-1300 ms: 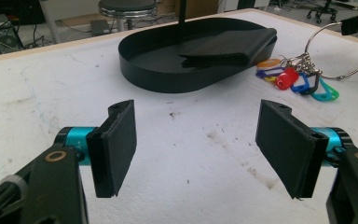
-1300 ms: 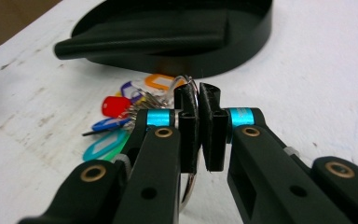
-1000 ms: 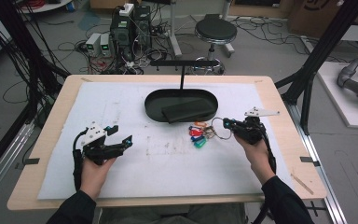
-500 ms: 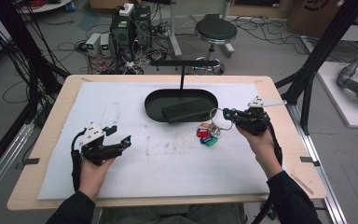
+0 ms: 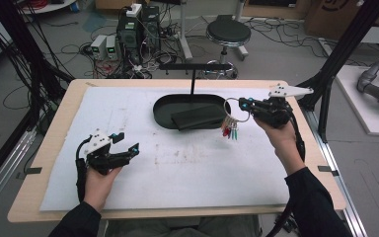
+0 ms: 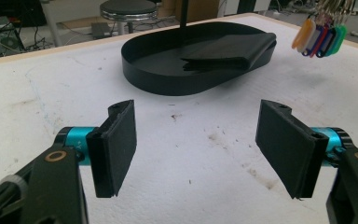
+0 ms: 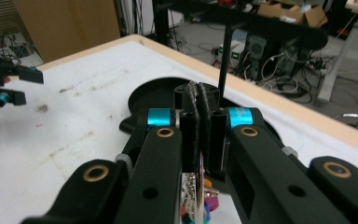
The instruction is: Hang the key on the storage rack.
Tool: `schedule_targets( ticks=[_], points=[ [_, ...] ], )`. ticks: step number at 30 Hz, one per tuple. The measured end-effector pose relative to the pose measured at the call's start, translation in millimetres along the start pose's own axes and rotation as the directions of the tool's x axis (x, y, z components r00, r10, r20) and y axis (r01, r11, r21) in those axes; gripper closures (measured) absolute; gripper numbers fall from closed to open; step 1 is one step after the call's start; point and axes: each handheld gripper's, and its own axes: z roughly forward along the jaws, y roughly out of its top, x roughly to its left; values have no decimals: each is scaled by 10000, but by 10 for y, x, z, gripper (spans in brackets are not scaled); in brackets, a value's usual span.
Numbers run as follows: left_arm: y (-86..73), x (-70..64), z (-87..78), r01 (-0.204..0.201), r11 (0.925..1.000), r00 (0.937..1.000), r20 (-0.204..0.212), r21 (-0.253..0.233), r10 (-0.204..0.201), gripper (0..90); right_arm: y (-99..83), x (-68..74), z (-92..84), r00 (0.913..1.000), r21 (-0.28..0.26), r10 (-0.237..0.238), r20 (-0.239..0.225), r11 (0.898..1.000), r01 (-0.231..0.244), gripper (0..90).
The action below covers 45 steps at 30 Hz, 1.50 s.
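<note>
**A:** Fingers on the right gripper (image 7: pixel 198 106), what are they doing?

**B:** They are pressed flat together on the key ring (image 5: pixel 232 109). The ring sticks out past the tips, and its coloured tags (image 5: pixel 229 132) dangle below it, clear of the white mat (image 5: pixel 177 173).

**A:** Start big. What lies around those fingers?

**B:** The mat is underneath them. Just beyond the tips and lower down sits the black oval tray (image 5: pixel 162 112). Its long axis runs across the table, away from the tips toward the other hand. A folded black piece (image 5: pixel 197 118) lies inside it.

**A:** And the stand?

**B:** A thin post (image 5: pixel 193 85) rises at the tray's far edge and carries a level crossbar (image 5: pixel 195 66). The bar runs the same way as the tray's long axis, and its near end points roughly toward the ring.

**A:** So which way does the ring have to go?

**B:** My guess is out ahead of the tips and away from the person, so that the ring meets that near end of the bar. I can't tell from here whether the bar stands above or below the ring.

**A:** Which hand is closer?

**B:** The right one, easily. The left gripper (image 5: pixel 127 142) is low over the mat, well apart from the tray. Its jaws are spread wide with nothing between them.
</note>
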Motion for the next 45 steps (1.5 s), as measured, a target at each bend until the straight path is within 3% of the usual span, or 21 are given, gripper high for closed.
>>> schedule_targets(
  ticks=[12,19,35,45],
  points=[
    [-3,6,-12,-29,10000,10000,-8,3,29,291,381,-153,106,9995,-642,-222,242,9977,237,880],
    [-3,5,-17,-9,10000,10000,12,-42,9,292,514,-231,319,9992,-673,-190,363,9975,214,880],
    [-10,37,-51,-71,10000,10000,-1,-52,71,291,572,-371,761,9984,-355,-135,541,9993,154,880],
    [-18,47,-82,-76,9999,10000,-63,-114,75,292,493,-553,853,9953,-236,27,966,9997,-4,880]
  ],
)
